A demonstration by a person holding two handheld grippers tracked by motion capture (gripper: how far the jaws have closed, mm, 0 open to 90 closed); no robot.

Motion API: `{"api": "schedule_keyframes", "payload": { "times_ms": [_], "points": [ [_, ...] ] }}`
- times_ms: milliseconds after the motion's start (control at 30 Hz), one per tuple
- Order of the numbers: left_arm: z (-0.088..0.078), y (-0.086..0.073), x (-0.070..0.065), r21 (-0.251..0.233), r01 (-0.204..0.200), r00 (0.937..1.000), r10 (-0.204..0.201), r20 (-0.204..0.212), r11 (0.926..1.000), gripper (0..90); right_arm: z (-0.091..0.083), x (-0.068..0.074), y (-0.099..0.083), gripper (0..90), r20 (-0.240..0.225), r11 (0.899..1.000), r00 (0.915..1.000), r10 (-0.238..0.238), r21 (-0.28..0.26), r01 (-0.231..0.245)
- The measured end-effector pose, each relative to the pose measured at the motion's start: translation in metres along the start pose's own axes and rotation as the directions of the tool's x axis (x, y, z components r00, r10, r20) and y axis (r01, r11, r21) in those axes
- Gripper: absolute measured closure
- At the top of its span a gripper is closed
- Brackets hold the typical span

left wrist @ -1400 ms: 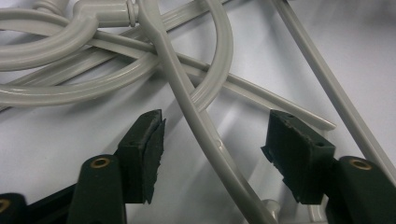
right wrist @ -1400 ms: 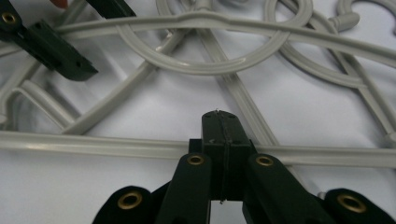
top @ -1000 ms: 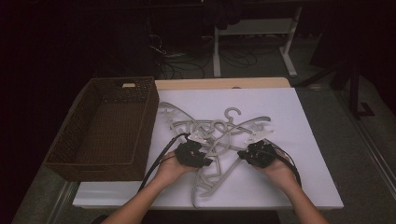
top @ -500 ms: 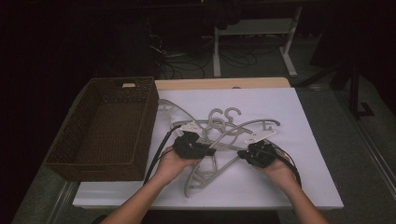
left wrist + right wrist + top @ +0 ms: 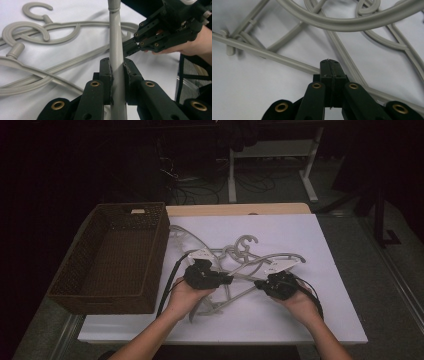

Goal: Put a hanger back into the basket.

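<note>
Several grey plastic hangers (image 5: pixel 243 251) lie tangled on the white table top (image 5: pixel 320 240). My left gripper (image 5: pixel 227 280) is shut on the straight bar of one hanger (image 5: pixel 116 50), which runs up between the jaws in the left gripper view, where the gripper (image 5: pixel 117 65) clamps it tightly. That hanger's lower end (image 5: pixel 196 314) sticks out toward the table's near edge. My right gripper (image 5: pixel 258 284) points left at the same bar, its jaws pressed together. In the right gripper view the gripper (image 5: pixel 329 65) holds nothing and a hanger bar (image 5: pixel 274 58) passes just behind its tip.
A dark woven basket (image 5: pixel 155 245) stands at the table's left, close to the left hand. Hooks of the hangers (image 5: pixel 37 7) curl at the pile's far side. Table legs and cables (image 5: pixel 232 175) sit on the dark floor beyond.
My left gripper has shifted slightly up and away with the hanger bar in it, swinging the hanger's lower end to the left. The right gripper has barely moved.
</note>
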State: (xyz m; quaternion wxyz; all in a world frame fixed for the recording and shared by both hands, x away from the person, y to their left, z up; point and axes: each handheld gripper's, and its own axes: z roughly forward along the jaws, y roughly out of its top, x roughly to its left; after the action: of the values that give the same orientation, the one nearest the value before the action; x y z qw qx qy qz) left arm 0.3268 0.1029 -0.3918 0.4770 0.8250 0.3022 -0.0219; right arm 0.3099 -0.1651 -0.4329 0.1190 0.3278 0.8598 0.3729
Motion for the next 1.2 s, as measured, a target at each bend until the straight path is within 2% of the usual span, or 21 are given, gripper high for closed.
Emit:
{"api": "schedule_keyframes", "payload": {
  "times_ms": [167,300,400,500,600,733,1000,1100,1200],
  "points": [
    [-0.007,0.012,-0.009,-0.007,-0.034,0.9992,0.034,-0.023,0.9994,79.5,-0.012,0.002,0.001,88.7,-0.01,0.998,1.0,0.003,-0.055,-0.004],
    [-0.013,0.021,-0.011,-0.015,-0.046,0.9983,0.045,-0.037,0.9988,79.5,-0.025,0.001,0.001,86.5,-0.033,0.993,0.9993,0.018,-0.117,-0.022],
    [-0.021,0.03,-0.011,-0.028,-0.046,0.9983,0.045,-0.039,0.9986,79.5,-0.035,0.0,0.0,81.3,-0.051,0.987,0.9982,0.03,-0.157,-0.037],
    [-0.032,0.04,-0.011,-0.043,-0.048,0.9979,0.046,-0.044,0.9979,79.5,-0.042,-0.001,-0.002,71.0,-0.052,0.982,0.9981,0.032,-0.183,-0.041],
    [-0.047,0.052,-0.01,-0.055,-0.06,0.9964,0.056,-0.063,0.9967,79.5,-0.046,-0.003,-0.005,58.2,-0.045,0.978,0.9978,0.048,-0.2,-0.056],
    [-0.069,0.068,-0.006,-0.083,-0.066,0.9944,0.059,-0.088,0.9943,79.4,-0.045,-0.008,-0.009,44.4,-0.02,0.978,0.9979,0.061,-0.201,-0.064],
    [-0.121,0.094,0.009,-0.112,-0.091,0.9848,0.073,-0.158,0.9896,79.5,-0.041,-0.013,-0.013,31.5,0.004,0.98,0.9967,0.081,-0.185,-0.079],
    [-0.141,0.098,0.017,-0.122,-0.101,0.9793,0.077,-0.187,0.9873,79.5,-0.04,-0.014,-0.013,27.2,0.01,0.98,0.9964,0.085,-0.179,-0.081],
    [-0.164,0.1,0.028,-0.142,-0.094,0.9753,0.062,-0.212,0.9854,79.5,-0.039,-0.015,-0.014,22.0,0.018,0.98,0.9958,0.09,-0.178,-0.085]
  ]
}}
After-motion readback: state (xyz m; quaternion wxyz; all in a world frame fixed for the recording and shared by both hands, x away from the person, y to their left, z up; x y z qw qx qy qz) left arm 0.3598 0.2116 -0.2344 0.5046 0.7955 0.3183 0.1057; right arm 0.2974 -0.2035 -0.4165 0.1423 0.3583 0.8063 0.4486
